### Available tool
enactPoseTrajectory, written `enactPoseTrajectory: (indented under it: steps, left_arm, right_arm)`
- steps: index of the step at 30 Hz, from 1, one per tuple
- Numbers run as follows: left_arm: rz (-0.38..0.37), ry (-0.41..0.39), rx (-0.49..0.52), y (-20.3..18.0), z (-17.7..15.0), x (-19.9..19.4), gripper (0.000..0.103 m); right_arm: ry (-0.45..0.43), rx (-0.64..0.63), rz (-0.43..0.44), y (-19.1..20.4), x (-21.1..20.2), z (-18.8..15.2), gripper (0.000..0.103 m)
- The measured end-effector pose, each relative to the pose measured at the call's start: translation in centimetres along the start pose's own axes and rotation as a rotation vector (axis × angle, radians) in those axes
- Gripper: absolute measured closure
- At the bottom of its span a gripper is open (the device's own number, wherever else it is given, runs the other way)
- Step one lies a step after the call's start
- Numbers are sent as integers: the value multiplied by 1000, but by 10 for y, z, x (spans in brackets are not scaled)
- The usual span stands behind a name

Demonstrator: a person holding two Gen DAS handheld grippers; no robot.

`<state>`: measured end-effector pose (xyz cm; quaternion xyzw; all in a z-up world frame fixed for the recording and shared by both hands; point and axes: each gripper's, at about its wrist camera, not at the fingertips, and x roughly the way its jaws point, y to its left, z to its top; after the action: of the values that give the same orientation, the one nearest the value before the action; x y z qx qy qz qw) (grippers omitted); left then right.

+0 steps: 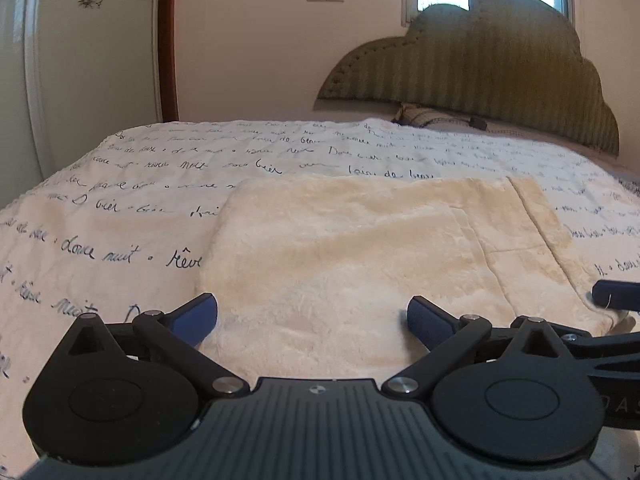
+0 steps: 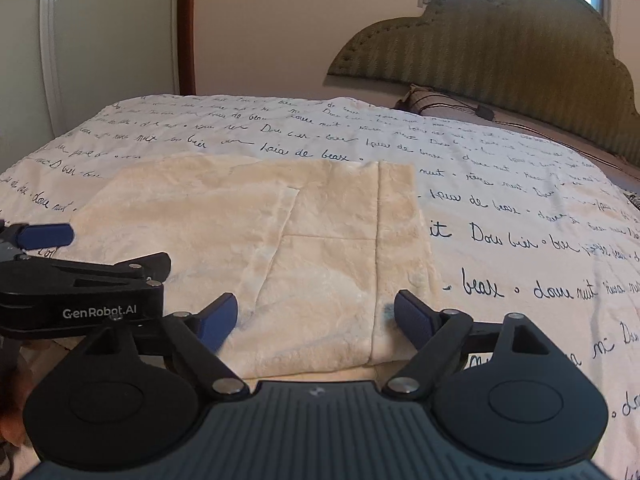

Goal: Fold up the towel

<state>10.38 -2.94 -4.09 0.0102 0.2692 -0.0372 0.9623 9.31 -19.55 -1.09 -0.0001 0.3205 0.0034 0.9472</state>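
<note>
Between the spread blue-padded fingers of the left gripper point(image 1: 312, 316), a black two-finger linkage tool, lies only the near edge of the cream plush towel point(image 1: 360, 256); the pads stand wide apart above the pile and pinch nothing. Just to its right, the right gripper point(image 2: 316, 316), of the same black build with blue pads, is likewise parted wide, its pads clear of the cloth and nothing caught between them. Each tool shows at the margin of the other's view, so the two hang side by side over the towel's near hem. Beyond the fingers the towel rests flat on the white bedspread printed with dark cursive script point(image 1: 120, 184), already doubled: overlapping layers show as straight edges, one running lengthwise near the right side and a shorter one crossing it, so at least one fold appears done. The layers do not match exactly, a narrow strip of lower cloth showing along the right edge. Judged from this, the task is well advanced; what may remain is a further fold to make a smaller packet, or some squaring of the edges. Farther off stand the green scalloped padded headboard point(image 1: 480, 68), a window and a pale wall with twin sockets.
</note>
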Motion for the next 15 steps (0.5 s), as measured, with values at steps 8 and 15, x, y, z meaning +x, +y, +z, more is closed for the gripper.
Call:
enactPoseTrajectory:
  steps: [8,15]
  left_arm:
    - [-24,25,-29,6,0,4,0]
    - [-36,32,-40,8,0,6,0]
  right_arm:
    - [-108,27,-5,0,2,-20,10]
    - [-137,-38,-28,13,0,-25,0]
